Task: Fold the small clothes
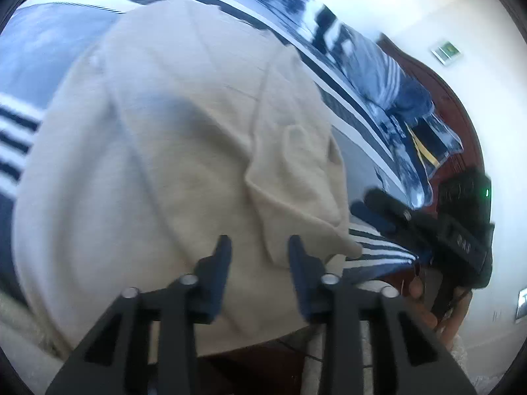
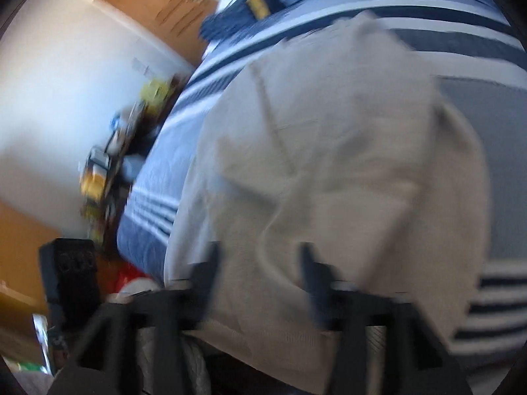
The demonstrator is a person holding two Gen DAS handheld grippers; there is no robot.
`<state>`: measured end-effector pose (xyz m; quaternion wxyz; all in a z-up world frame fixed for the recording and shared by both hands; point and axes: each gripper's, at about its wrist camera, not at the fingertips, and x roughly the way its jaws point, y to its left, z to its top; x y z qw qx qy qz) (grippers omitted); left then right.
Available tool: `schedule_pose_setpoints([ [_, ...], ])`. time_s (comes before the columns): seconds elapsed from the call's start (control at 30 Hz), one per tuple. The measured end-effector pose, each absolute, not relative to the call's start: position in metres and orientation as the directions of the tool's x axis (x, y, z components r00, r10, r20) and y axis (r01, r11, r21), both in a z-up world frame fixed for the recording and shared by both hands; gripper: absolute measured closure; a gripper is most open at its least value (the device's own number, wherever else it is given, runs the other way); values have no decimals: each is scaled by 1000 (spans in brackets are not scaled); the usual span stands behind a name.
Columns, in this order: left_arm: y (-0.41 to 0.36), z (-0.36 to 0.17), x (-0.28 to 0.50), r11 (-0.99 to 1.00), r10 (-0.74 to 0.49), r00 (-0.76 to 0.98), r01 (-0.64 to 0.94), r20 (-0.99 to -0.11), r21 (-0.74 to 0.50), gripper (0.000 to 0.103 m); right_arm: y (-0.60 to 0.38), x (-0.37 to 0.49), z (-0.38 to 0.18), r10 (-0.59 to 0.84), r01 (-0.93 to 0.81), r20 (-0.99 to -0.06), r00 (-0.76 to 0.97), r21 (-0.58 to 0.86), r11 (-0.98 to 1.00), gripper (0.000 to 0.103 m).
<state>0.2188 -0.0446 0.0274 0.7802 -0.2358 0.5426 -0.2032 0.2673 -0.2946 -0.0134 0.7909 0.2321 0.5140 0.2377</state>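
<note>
Now both my left claw (image 1: 259,247) and right claw (image 2: 260,256) hang open over the near edge of the beige knit garment (image 1: 184,138) on the striped blue-and-white bed cover (image 1: 19,138), so I judge the next move is pinching that hem to fold it away.

A bed with a blue-and-white striped cover (image 1: 346,92); a tan garment (image 1: 171,151) spread flat, pillows (image 1: 388,75) toward two o'clock.

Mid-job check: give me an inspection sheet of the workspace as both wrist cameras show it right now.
Surface: striped blue and white bedspread.
Job's things: beige garment spread on the bedspread, one flap folded over.
Clutter: blue patterned pillow at the far end.
Grippers: left claw open above the garment's near edge; right claw open, blurred.
Cables: nothing seen.
Surroundings: white wall, wooden headboard; cluttered shelf, too blurred to identify.
</note>
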Motion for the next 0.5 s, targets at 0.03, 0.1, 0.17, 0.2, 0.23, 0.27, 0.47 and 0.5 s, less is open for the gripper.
schedule_pose_setpoints([
  [0.03,-53,24,224,803,-581,311,69,-752,-591,55,-305,263,-15,618,-119,-696,366,624,773,35],
  [0.1,-60,17,236,793,-599,281,75,-750,-605,52,-324,257,-25,589,-79,-720,367,607,791,35],
  [0.17,-75,8,246,787,-611,240,74,-755,-613,50,-328,252,-35,557,-115,-751,353,556,823,35],
  [0.2,-79,6,249,784,-615,225,71,-756,-617,50,-325,249,-38,544,-132,-765,344,535,835,35],
  [0.23,-82,4,254,778,-622,214,66,-753,-624,50,-324,246,-43,533,-149,-776,336,515,844,35],
  [0.27,-83,3,257,770,-632,207,57,-747,-636,50,-321,244,-49,535,-165,-780,325,510,844,35],
  [0.47,-93,1,271,770,-631,170,18,-757,-637,89,-278,222,-40,455,-302,-848,271,374,877,98],
  [0.5,-91,8,268,760,-644,169,23,-747,-650,100,-271,215,-29,446,-325,-849,283,353,878,98],
])
